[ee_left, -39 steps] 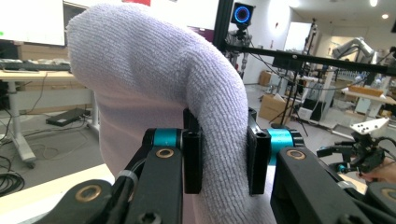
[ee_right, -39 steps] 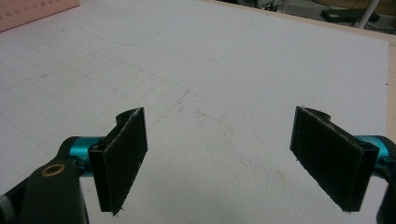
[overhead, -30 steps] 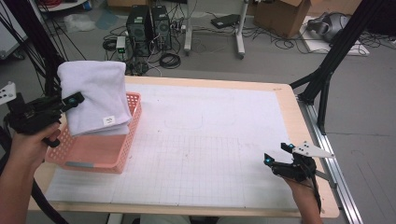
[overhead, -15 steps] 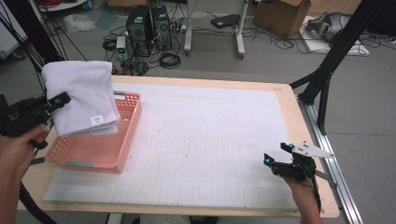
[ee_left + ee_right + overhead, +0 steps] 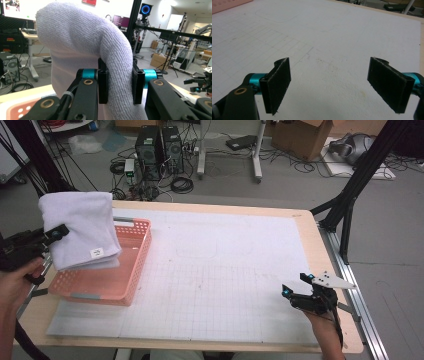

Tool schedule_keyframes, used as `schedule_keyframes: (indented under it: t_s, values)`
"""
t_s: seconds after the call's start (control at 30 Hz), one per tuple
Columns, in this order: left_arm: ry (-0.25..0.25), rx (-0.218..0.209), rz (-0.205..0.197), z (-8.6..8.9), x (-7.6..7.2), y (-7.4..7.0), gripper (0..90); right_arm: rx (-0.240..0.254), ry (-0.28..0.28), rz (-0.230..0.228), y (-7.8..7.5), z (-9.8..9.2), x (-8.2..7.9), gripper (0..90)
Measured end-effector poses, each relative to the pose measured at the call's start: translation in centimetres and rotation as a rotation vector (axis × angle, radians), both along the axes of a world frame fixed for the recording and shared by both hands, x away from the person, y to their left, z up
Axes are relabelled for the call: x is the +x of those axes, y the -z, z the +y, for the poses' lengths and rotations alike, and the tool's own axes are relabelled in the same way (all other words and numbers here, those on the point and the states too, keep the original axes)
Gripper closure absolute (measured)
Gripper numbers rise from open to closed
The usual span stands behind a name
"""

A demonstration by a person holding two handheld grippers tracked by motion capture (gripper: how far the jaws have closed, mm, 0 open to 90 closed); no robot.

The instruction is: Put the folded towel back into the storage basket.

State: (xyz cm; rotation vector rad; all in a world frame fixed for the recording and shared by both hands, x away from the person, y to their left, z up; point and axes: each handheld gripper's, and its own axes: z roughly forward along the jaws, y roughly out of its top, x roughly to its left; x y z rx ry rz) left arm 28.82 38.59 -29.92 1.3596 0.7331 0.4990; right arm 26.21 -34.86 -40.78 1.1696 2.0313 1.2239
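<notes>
A folded white towel (image 5: 82, 229) with a small label hangs in the air over the left part of the pink basket (image 5: 112, 285). My left gripper (image 5: 56, 234) is shut on the towel's left edge. In the left gripper view the thick towel (image 5: 82, 50) bulges up between the two black pads (image 5: 103, 86), which squeeze it. My right gripper (image 5: 295, 286) rests low over the white grid mat (image 5: 220, 270) near the table's front right corner. In the right gripper view its gripper (image 5: 338, 85) stands open with bare mat between the pads.
The basket sits at the table's left side, partly over the mat's edge. Beyond the far table edge lie computer towers (image 5: 160, 147), cables and a cardboard box (image 5: 305, 137) on the floor. A black frame leg (image 5: 350, 195) stands at the right.
My left gripper has carried the towel to the left and slightly down, off the basket's middle toward its left rim. The right gripper has stayed put.
</notes>
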Motion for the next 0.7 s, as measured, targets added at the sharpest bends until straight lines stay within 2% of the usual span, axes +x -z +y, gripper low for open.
schedule_keyframes:
  t_s: [0.2, 0.33, 0.47, 0.57, 0.7]
  values:
    - [-0.001, 0.004, 0.013, 0.4, 0.2, 1.4, 73.9, -0.003, 0.0, 0.004, 0.1, 0.1, 0.0, 17.6]
    - [0.007, 0.02, 0.037, 0.3, 0.5, 2.3, 73.8, -0.004, 0.001, 0.004, 0.1, 0.1, 0.0, 17.6]
    - [0.017, 0.018, 0.059, 0.0, 0.9, 3.2, 73.8, -0.006, 0.002, 0.005, 0.1, 0.1, 0.1, 17.6]
    - [0.029, 0.04, 0.078, -0.2, 1.2, 3.8, 73.7, -0.004, 0.005, 0.011, 0.2, 0.1, 0.0, 17.6]
    - [0.03, 0.028, 0.099, -0.5, 1.6, 4.7, 73.6, -0.006, 0.006, 0.012, 0.2, 0.0, 0.0, 17.6]
